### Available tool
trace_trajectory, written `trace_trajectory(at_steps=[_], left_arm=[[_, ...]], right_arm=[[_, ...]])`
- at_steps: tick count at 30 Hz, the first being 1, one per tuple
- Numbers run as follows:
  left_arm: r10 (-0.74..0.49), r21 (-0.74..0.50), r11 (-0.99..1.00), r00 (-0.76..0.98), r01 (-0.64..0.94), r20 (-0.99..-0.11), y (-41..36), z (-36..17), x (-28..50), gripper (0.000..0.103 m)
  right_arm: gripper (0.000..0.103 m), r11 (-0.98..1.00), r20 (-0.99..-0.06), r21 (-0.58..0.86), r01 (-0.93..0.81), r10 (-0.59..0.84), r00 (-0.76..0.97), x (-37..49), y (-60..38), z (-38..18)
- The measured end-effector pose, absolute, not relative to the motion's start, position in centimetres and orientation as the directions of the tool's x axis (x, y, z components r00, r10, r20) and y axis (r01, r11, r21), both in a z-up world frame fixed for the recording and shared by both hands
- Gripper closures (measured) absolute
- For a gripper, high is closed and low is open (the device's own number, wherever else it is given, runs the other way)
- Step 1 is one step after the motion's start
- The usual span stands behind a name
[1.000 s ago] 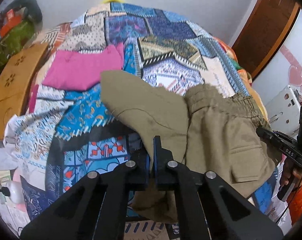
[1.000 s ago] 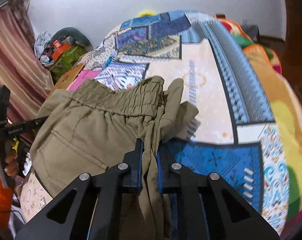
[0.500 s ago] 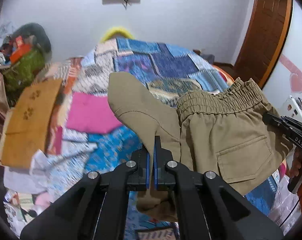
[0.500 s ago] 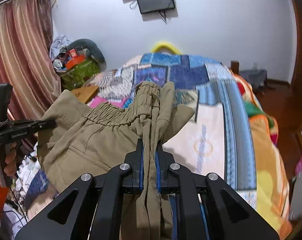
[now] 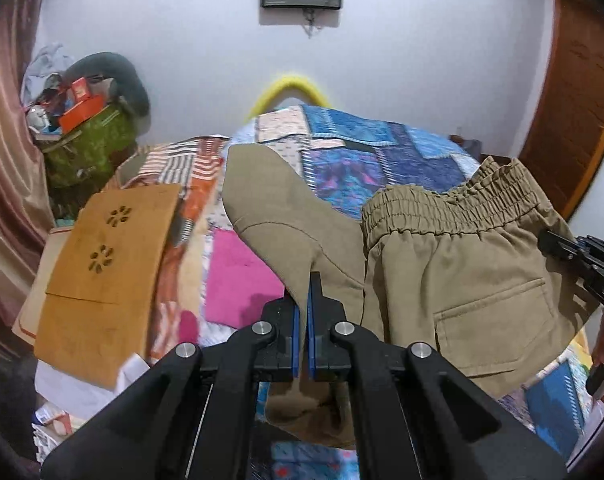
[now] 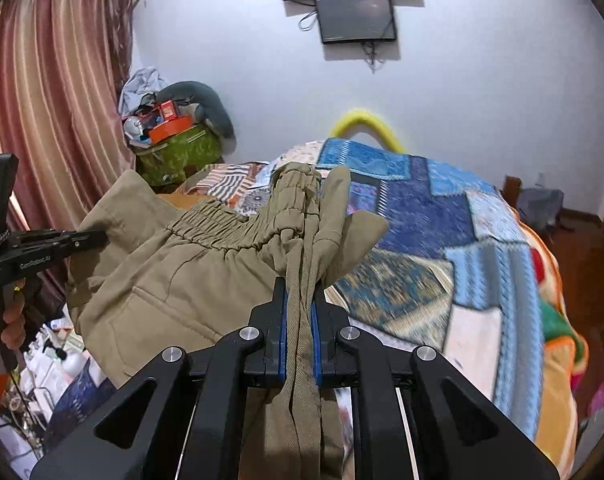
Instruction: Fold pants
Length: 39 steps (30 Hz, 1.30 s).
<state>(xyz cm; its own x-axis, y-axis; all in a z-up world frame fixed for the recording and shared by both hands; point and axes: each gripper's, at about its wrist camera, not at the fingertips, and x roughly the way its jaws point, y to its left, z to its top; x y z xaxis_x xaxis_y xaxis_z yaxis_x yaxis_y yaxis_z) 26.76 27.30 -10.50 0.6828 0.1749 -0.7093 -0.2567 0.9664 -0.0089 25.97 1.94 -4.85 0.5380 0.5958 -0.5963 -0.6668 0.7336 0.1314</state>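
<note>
The khaki pants (image 5: 454, 280) hang in the air above the bed, stretched between both grippers. My left gripper (image 5: 302, 304) is shut on a flat corner of the khaki cloth, which stands up ahead of the jaws. My right gripper (image 6: 301, 300) is shut on a bunched part of the pants (image 6: 205, 264) at the elastic waistband, with cloth hanging down between the fingers. The back pocket faces the left wrist camera. Each gripper shows at the edge of the other's view, the right one (image 5: 574, 256) and the left one (image 6: 61, 240).
A bed with a patchwork quilt (image 6: 442, 216) lies below and ahead. A pink cloth (image 5: 237, 280) and a brown cardboard piece (image 5: 105, 264) lie on its left side. A cluttered green bag (image 5: 85, 144) stands at the far left by a curtain (image 6: 41, 80). A screen (image 6: 356, 16) hangs on the wall.
Both grippers have lifted the pants up off the bed and tilted upward, so the wall and the screen now show. Both grips hold unchanged.
</note>
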Motion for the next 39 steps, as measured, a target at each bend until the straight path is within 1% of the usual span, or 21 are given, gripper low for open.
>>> trace_trajectory(at_steps=[6,12,16,22,25,27,31,32,33,34,35,39], left_arm=[[0.234,0.017,0.946,0.650,-0.323,-0.723,32.5,-13.0,30.9,0.100],[0.262,0.019,0.929,0.620,-0.370,-0.740,36.7,-17.2,34.8,0.100],[0.257,0.018,0.920,0.567,-0.392,-0.783,38.8,-21.5,36.9,0.100],[0.206,-0.006,0.907,0.458,-0.420,-0.864,40.4,-28.3,37.7,0.100],[0.193,-0.007,0.898,0.410,-0.439,-0.891,41.0,-30.4,37.3,0.095],[0.149,-0.052,0.895,0.407,-0.443,-0.901,41.5,-31.1,36.7,0.094],[0.120,-0.088,0.884,0.405,-0.459,-0.906,41.7,-30.4,35.4,0.086],[0.116,-0.091,0.883,0.402,-0.461,-0.908,41.6,-30.0,34.9,0.083],[0.117,-0.088,0.885,0.400,-0.458,-0.909,41.5,-29.7,34.5,0.082],[0.128,-0.073,0.889,0.398,-0.452,-0.908,41.0,-28.9,33.9,0.080],[0.136,-0.062,0.893,0.400,-0.445,-0.906,40.7,-28.3,33.6,0.079],[0.158,-0.038,0.914,0.440,-0.404,-0.884,38.5,-24.5,32.0,0.076]], right_arm=[[0.095,0.710,-0.606,0.089,-0.699,0.595,0.528,29.2,7.7,-6.4],[0.095,0.705,-0.627,0.093,-0.703,0.590,0.509,32.4,12.1,-9.8],[0.095,0.707,-0.662,0.097,-0.701,0.571,0.485,33.8,13.6,-12.5],[0.095,0.700,-0.750,0.092,-0.708,0.516,0.413,34.1,14.5,-17.1],[0.094,0.703,-0.770,0.070,-0.707,0.489,0.410,33.7,14.4,-18.2],[0.089,0.702,-0.780,0.063,-0.709,0.478,0.404,33.6,14.2,-18.3],[0.077,0.727,-0.799,0.054,-0.685,0.443,0.407,33.0,13.4,-18.1],[0.069,0.729,-0.802,0.047,-0.682,0.434,0.409,33.0,13.3,-18.2],[0.058,0.737,-0.810,0.028,-0.676,0.413,0.416,32.8,13.1,-18.2],[0.054,0.742,-0.818,0.004,-0.671,0.388,0.424,32.4,13.0,-18.1],[0.052,0.743,-0.819,-0.009,-0.669,0.378,0.431,32.0,12.9,-17.8],[0.052,0.733,-0.806,-0.028,-0.680,0.386,0.449,30.4,12.2,-15.8]])
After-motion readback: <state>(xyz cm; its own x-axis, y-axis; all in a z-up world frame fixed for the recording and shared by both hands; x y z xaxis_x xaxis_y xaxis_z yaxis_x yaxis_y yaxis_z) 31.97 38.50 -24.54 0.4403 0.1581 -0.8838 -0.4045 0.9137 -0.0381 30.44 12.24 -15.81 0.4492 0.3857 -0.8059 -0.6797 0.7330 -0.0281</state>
